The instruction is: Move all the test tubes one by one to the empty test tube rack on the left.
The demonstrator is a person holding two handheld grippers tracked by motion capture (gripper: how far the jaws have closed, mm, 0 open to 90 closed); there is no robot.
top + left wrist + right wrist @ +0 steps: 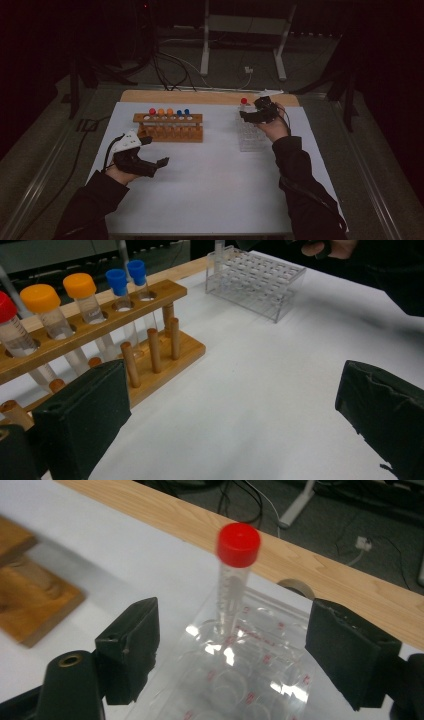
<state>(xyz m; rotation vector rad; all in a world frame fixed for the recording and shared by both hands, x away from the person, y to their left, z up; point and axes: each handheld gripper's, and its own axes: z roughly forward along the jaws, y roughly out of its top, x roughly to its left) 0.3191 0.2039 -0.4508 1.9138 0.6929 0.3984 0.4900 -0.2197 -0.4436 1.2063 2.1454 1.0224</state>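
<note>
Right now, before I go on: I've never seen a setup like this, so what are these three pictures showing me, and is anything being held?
A person holds a two-jaw tool in each hand. The high view looks down on the white table; the other two look along each tool's jaws. The left hand-held gripper rests open by the wooden rack of capped test tubes. The right hand-held gripper hovers over the clear plastic rack, jaws either side of the red-capped clear tube standing in it, not touching. Nothing is held.
</note>
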